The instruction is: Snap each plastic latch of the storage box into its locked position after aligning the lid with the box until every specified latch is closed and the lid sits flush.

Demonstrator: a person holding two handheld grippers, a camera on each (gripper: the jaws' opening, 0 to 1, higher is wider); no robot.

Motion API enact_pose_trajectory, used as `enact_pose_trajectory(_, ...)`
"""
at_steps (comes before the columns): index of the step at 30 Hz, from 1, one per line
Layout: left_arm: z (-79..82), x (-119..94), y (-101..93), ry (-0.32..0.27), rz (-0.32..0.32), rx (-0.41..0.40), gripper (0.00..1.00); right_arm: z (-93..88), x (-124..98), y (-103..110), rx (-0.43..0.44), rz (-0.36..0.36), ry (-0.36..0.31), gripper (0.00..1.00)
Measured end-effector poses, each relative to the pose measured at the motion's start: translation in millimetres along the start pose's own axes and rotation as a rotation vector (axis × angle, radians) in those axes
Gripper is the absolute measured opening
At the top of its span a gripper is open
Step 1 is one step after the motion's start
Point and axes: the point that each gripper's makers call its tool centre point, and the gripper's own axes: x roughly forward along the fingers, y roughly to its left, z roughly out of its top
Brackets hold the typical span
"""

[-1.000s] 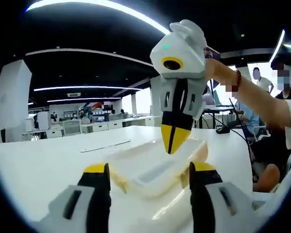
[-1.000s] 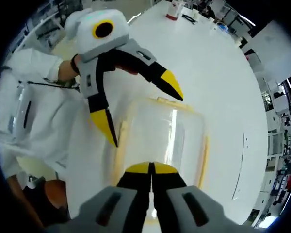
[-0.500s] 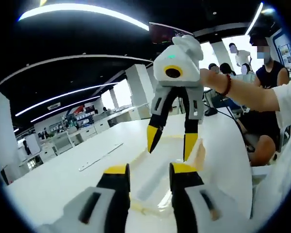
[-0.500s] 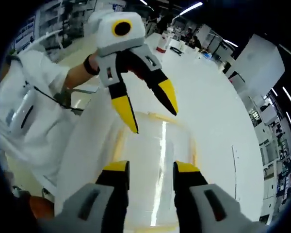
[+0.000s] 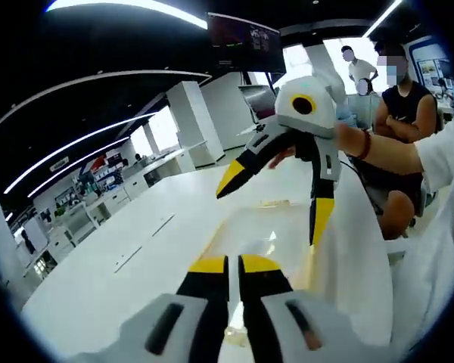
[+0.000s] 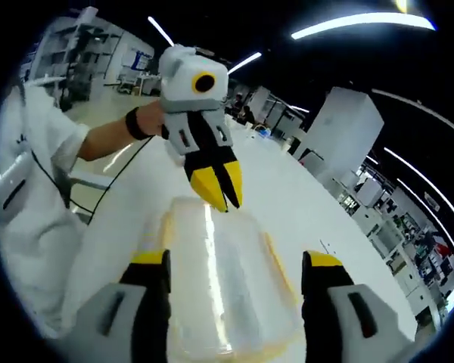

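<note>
The white surface (image 5: 106, 265) lies bare on the far side of the clear box (image 6: 219, 280), giving open room to pass there. Above the box the two tongs crowd each other: the left tongs (image 6: 219, 185), tips together, hang over its far end, and the right tongs (image 5: 276, 193), spread wide, straddle the other end. The near side is blocked by a person's white sleeve (image 6: 23, 197).

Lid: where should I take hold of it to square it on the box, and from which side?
Probably by the yellow edge strip along a long side, coming in from that side. The lid lies flat, broad and smooth, so its top offers nothing to pinch; the side strips are its narrow edges.
</note>
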Motion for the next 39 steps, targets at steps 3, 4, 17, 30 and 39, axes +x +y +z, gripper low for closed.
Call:
enact_pose_trajectory(3, 0.3, 2, 0.6, 0.026, -0.016, 0.005, 0.0, 0.3, -6, 4, 0.035, -0.06, -0.062, 0.81)
enact_pose_trajectory(4, -0.9, 2, -0.3, 0.039, -0.027, 0.0, 0.0, -1.6, -8, 6, 0.032, -0.067, -0.064, 0.82)
enact_pose_trajectory(17, -10.4, 18, 0.3, 0.271, -0.072, 0.041, 0.0, -29.8, -24, 7, 0.271, -0.299, -0.166, 0.93)
enact_pose_trajectory(30, -19.4, 38, -9.4, 0.455, -0.159, 0.088, 0.0, -51.4, -29, 10, 0.406, -0.456, -0.221, 0.99)
enact_pose_trajectory(39, -34.3, 36, -18.9, 0.603, -0.23, 0.077, 0.0, -55.9, -15, 22, 0.401, -0.449, -0.188, 0.99)
